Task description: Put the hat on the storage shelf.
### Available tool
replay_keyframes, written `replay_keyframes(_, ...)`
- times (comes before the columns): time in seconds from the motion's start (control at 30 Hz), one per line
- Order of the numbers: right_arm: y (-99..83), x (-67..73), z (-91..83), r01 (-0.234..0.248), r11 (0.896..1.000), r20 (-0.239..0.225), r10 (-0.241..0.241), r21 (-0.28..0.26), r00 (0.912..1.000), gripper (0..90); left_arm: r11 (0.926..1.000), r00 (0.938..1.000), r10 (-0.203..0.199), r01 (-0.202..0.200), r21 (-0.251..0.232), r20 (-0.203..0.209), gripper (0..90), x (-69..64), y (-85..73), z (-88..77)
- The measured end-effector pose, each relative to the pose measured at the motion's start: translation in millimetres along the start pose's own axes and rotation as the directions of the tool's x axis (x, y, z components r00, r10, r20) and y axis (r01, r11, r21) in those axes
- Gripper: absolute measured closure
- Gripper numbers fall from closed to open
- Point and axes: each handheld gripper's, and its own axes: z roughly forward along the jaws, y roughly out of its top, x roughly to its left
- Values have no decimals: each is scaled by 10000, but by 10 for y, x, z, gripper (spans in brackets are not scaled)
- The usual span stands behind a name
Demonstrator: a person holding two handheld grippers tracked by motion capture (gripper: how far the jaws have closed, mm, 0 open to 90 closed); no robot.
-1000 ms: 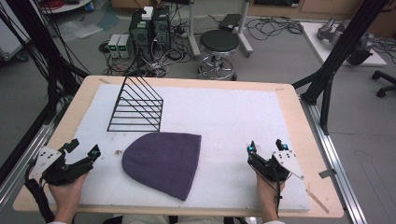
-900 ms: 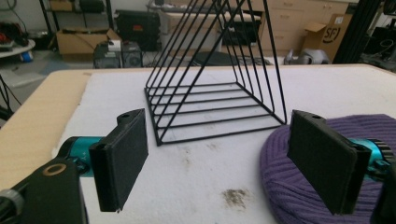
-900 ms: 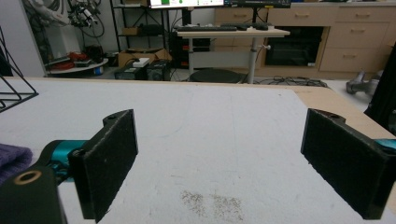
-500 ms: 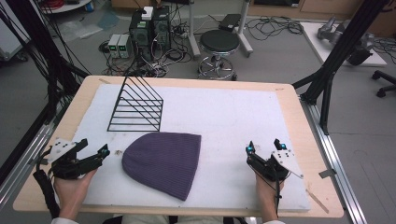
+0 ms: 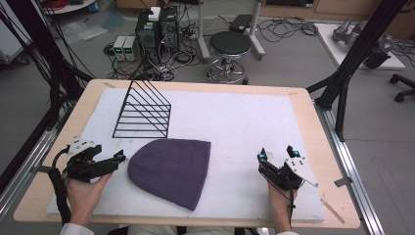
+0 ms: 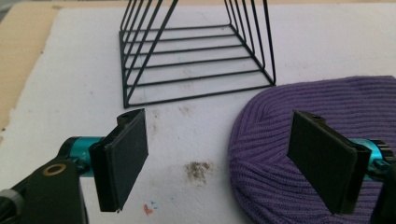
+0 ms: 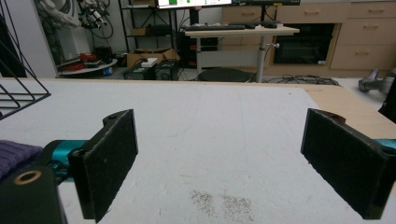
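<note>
A purple knitted beanie [image 5: 172, 169] lies flat on the white mat [image 5: 244, 122] near the front middle. My left gripper [image 5: 116, 157] stands open just left of the hat's edge, held low over the mat. In the left gripper view the beanie [image 6: 303, 140] sits behind the right jaw, and the gripper [image 6: 224, 161] holds nothing. My right gripper [image 5: 277, 154] is open at the front right, well apart from the hat. The right gripper view has the gripper [image 7: 233, 163] over bare mat, with a bit of the beanie [image 7: 14, 156] at the far left.
A black wire rack [image 5: 144, 110] shaped like a wedge stands on the mat behind the hat, also seen as the rack [image 6: 196, 51] ahead of my left gripper. The wooden table edge [image 5: 318, 127] frames the mat. A stool [image 5: 230, 46] and cables lie beyond the table.
My left gripper has moved right, toward the beanie's left edge. The right gripper has stayed nearly still. The hat has not moved.
</note>
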Motion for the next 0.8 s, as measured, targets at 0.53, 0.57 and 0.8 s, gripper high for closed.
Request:
replay_keyframes(0.53,-2,4,5,-23,10000,-154,23,33,9999,101,9913,9974,-722,724,1100,-61,210,-202,-203,246)
replay_keyframes(0.57,-3,3,5,-12,10000,-162,13,32,9999,101,9906,9973,-734,738,1155,-74,210,-221,-216,259)
replay_keyframes(0.8,-4,7,7,-38,9999,-245,41,96,9997,101,9837,9965,-769,814,1602,-341,209,-297,-272,341)
